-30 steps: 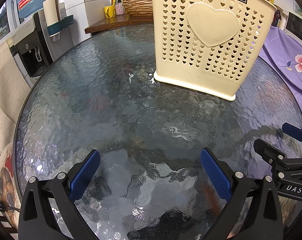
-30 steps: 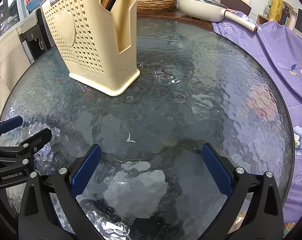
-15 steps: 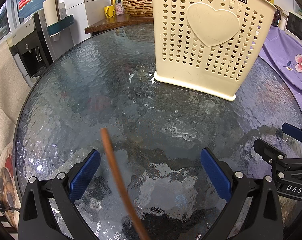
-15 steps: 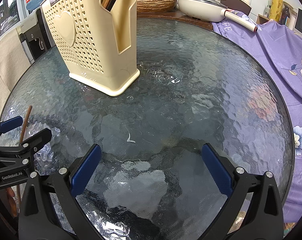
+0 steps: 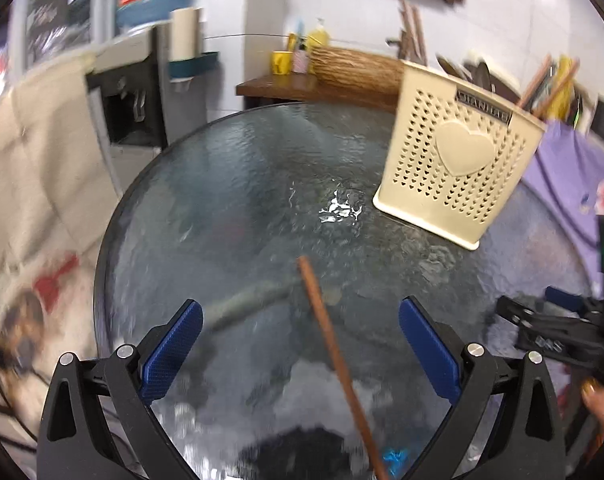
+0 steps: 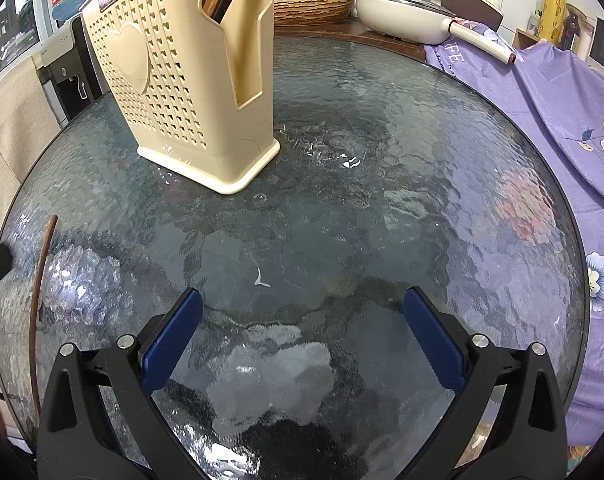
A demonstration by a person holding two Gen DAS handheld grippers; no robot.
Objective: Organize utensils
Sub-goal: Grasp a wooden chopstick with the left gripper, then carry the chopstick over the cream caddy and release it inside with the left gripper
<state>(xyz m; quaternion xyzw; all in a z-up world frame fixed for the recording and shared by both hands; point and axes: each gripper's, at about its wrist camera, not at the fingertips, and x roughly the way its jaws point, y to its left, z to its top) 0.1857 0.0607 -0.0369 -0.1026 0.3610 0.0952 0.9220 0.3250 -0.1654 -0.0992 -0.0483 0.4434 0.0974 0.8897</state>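
Observation:
A cream perforated utensil holder (image 5: 457, 164) with a heart on its side stands on the round glass table (image 5: 242, 184); it also shows in the right wrist view (image 6: 182, 76), with several utensil handles sticking out of its top. A thin brown chopstick (image 5: 333, 352) lies or hovers between the open fingers of my left gripper (image 5: 300, 344), untouched by them. It also shows at the far left of the right wrist view (image 6: 40, 280). My right gripper (image 6: 298, 336) is open and empty above the table, and shows at the right of the left wrist view (image 5: 549, 320).
A purple flowered cloth (image 6: 541, 92) covers the table's right side. A white pan (image 6: 413, 16) and a woven basket (image 6: 309, 0) stand behind the table. A water dispenser (image 5: 142, 100) stands at the left. The table's edge (image 5: 106, 240) curves at left.
A brown chopstick has come into view between my left fingers. My left gripper has risen and pulled back, with motion blur. My right gripper has not moved.

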